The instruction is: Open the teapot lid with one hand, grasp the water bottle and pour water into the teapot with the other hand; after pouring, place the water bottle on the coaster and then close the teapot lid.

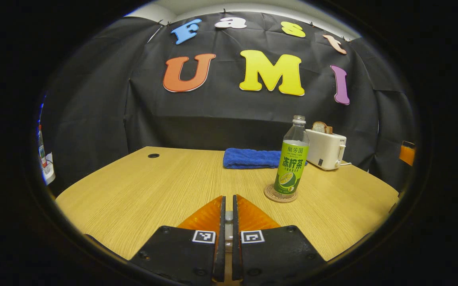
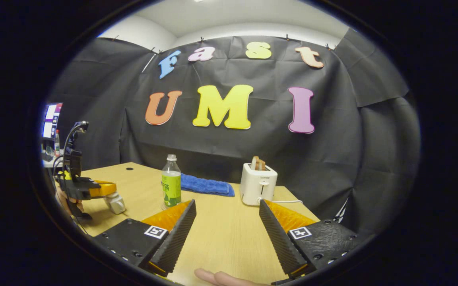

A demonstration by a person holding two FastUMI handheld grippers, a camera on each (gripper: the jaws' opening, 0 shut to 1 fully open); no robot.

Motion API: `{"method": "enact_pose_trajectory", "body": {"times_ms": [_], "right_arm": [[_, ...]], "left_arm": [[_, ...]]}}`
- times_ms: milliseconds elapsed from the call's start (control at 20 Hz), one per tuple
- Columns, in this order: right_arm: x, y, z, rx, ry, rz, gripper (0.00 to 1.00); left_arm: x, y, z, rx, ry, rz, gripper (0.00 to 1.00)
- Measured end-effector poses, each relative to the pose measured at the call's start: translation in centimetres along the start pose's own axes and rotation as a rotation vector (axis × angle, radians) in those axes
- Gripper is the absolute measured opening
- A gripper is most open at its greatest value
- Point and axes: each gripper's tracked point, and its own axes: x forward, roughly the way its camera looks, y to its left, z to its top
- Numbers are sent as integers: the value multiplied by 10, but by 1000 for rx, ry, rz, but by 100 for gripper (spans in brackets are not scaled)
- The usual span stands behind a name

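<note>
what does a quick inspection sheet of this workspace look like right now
surface: wooden table, one round hole near the far left corner
job's things: water bottle, capless, standing upright on the coaster; a small silvery lid-like piece sits at the left gripper's tips, too small to tell for sure
clutter: blue towel folded at the back; white toaster with bread in its slots
grippers: left gripper fingers nearly together on a small pale piece; right gripper wide open, holding nothing
cables: white cord running from the toaster; dark cable above the left gripper
surroundings: black cloth wall; a screen at far left
</note>
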Motion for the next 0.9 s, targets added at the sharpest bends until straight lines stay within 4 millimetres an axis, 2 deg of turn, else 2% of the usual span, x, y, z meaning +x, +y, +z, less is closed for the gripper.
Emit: {"method": "enact_pose_trajectory", "body": {"times_ms": [300,400,600,700,750,800,850,900], "right_arm": [[0,-6,1,4,4,-15,97],[0,-7,0,3,11,-18,97],[-8,-5,7,-10,-4,-26,95],[-13,4,9,0,-1,-12,97],[-15,10,8,3,2,1,97],[-17,14,10,-1,2,6,95],[-19,16,12,-4,-3,7,97],[-21,20,14,-3,-4,7,95]], "left_arm": [[-10,-7,16,40,-18,-4,11],[-19,-16,28,50,-39,-19,11],[-45,-27,59,54,-103,-30,19],[-59,-37,71,30,-134,-59,33],[-68,-48,76,22,-146,-91,49],[-76,-59,80,23,-153,-124,57],[-84,-62,84,39,-162,-131,75],[-92,-62,87,62,-171,-110,83]]}}
